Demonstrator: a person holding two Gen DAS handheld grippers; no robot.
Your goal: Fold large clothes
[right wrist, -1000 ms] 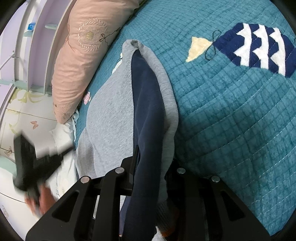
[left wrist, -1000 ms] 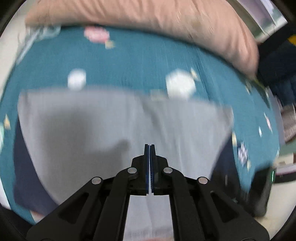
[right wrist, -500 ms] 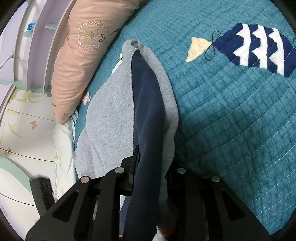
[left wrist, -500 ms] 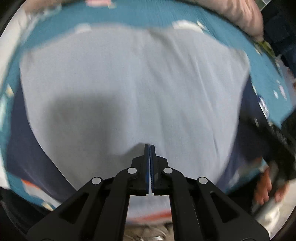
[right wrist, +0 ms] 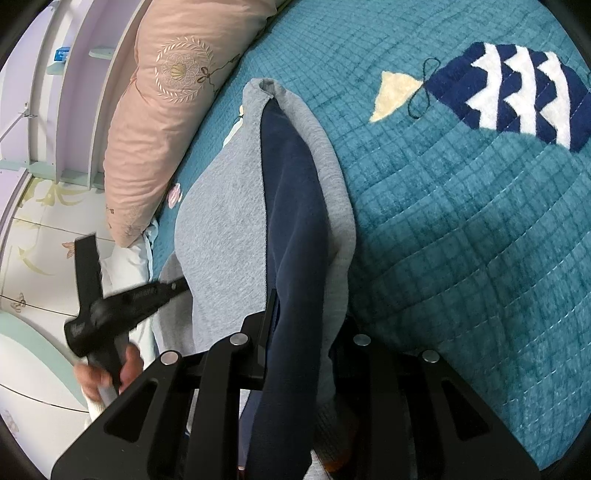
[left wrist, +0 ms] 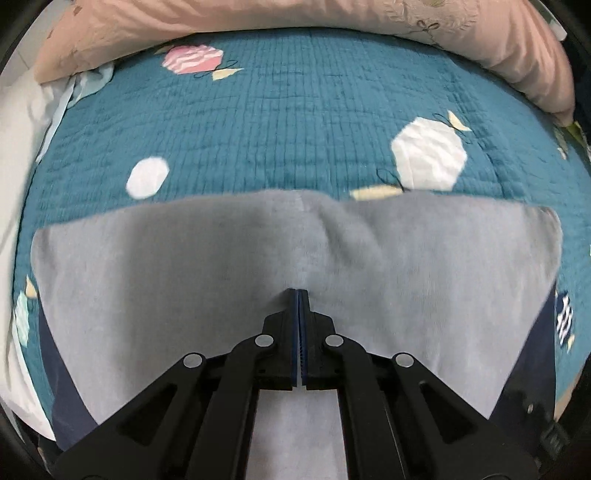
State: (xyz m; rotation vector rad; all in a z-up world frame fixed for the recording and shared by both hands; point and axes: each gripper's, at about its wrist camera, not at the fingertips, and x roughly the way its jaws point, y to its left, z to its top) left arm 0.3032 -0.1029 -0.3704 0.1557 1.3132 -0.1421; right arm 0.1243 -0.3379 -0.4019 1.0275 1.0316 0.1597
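Note:
A grey sweatshirt [left wrist: 184, 280] with navy sleeves lies flat on a teal quilted bedspread [left wrist: 295, 129]. My left gripper [left wrist: 298, 295] is shut and empty, held just above the middle of the grey cloth. In the right wrist view the sweatshirt [right wrist: 225, 221] runs away from me, with a navy sleeve [right wrist: 295, 229] folded along its right edge. My right gripper [right wrist: 301, 314] has the navy sleeve and grey edge between its fingers; the cloth hides its fingertips. The left gripper [right wrist: 122, 299] shows at the left of that view, over the bed's edge.
A long pink pillow [left wrist: 332, 18] lies along the far side of the bed, also in the right wrist view [right wrist: 166, 110]. The quilt carries white, pink and navy patches [right wrist: 517, 92]. A white sheet [left wrist: 18, 147] hangs at the left edge. Lilac shelving [right wrist: 55, 74] stands behind.
My left gripper swung down close over the grey cloth, then pulled back up and away, still shut. The right gripper and the sleeve in it stayed put.

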